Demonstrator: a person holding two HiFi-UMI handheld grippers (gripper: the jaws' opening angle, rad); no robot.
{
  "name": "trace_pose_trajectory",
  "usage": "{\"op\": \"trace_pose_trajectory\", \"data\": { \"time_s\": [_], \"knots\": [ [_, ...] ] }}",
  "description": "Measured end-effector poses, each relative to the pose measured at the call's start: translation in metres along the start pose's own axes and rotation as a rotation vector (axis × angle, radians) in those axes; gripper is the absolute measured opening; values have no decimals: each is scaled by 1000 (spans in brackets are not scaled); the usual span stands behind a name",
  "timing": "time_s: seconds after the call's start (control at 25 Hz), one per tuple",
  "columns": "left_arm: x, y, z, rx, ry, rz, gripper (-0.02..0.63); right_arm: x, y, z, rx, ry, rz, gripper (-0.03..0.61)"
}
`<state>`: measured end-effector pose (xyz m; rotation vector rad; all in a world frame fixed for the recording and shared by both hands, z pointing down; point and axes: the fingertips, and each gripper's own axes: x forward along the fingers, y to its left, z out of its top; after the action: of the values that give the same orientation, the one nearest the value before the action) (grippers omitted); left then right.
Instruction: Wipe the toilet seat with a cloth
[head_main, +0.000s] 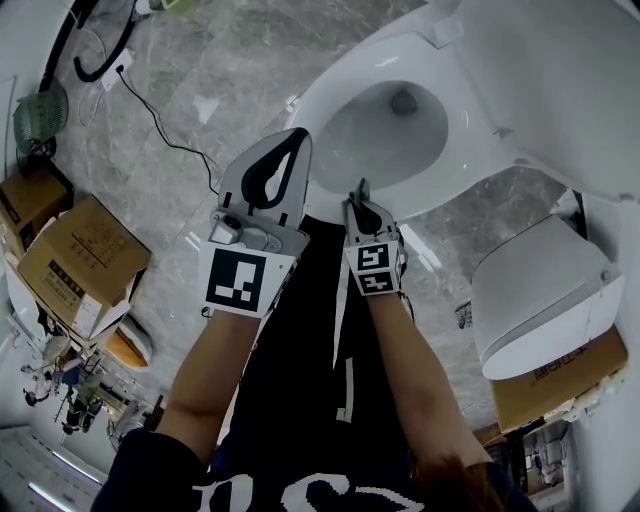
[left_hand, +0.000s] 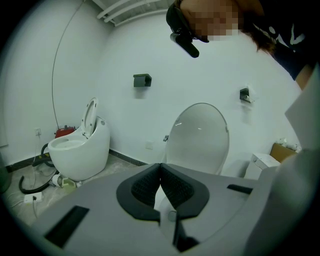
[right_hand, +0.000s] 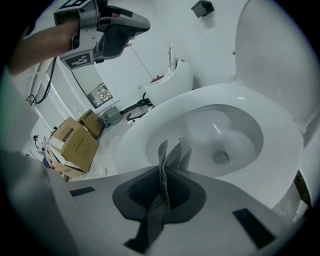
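The white toilet has its lid (left_hand: 200, 140) raised, and its seat (head_main: 325, 100) rings the open bowl (right_hand: 225, 137). My right gripper (right_hand: 162, 167) hovers just above the seat's front rim (right_hand: 145, 127), shut on a grey mesh cloth (right_hand: 172, 152) that sticks up between the jaws. In the head view the right gripper (head_main: 360, 192) is at the seat's near edge. My left gripper (head_main: 297, 137) is held higher beside it, shut with nothing in it, its pads (left_hand: 150, 182) pressed together. That left gripper (right_hand: 115, 30) also shows at the top left of the right gripper view.
Cardboard boxes (head_main: 80, 260) lie on the marble floor at left, with a black cable (head_main: 170, 130) running past them. A second toilet (left_hand: 80, 147) stands by the wall. A white tank-like unit (head_main: 540, 300) sits on a box (head_main: 560, 375) at right.
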<state>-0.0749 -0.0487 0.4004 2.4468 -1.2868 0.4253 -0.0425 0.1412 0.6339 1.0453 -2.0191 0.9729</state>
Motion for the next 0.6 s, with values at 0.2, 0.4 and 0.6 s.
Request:
{"op": "trace_pose_trajectory", "data": {
  "time_s": [0.2, 0.4, 0.6],
  "knots": [
    [-5, 8, -1, -2, 1, 13, 20, 14, 34, 7, -25, 21, 59, 26],
    [-9, 15, 0, -5, -1, 21, 20, 21, 44, 12, -36, 44, 81, 26],
    [-10, 20, -4, -11, 0, 31, 20, 27, 50, 16, -89, 71, 112, 26]
  ]
}}
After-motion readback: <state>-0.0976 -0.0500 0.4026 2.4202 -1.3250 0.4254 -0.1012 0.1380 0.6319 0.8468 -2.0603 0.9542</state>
